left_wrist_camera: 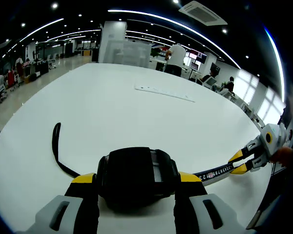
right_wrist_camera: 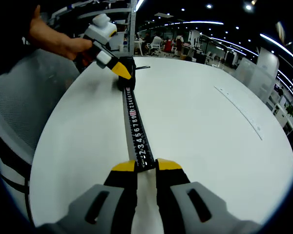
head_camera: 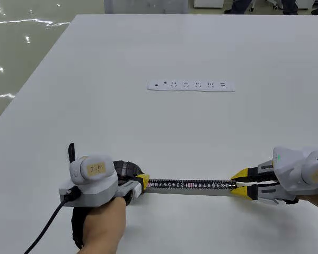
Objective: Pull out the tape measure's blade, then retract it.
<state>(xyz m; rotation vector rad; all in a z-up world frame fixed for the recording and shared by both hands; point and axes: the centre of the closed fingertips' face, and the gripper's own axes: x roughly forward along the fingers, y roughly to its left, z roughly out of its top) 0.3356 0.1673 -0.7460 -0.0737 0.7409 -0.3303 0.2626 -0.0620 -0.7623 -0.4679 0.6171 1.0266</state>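
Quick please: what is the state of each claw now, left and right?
Left claw: closed, holding the tape measure.
Right claw: closed, holding the end of the blade.

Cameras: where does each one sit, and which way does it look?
Head view: on the head, looking down at the table, left hand-held gripper, right hand-held gripper, a hand.
Left gripper view: on the left one, looking over its held case toward the right one.
Right gripper view: on the right one, looking along the blade at the left one.
All share the blade.
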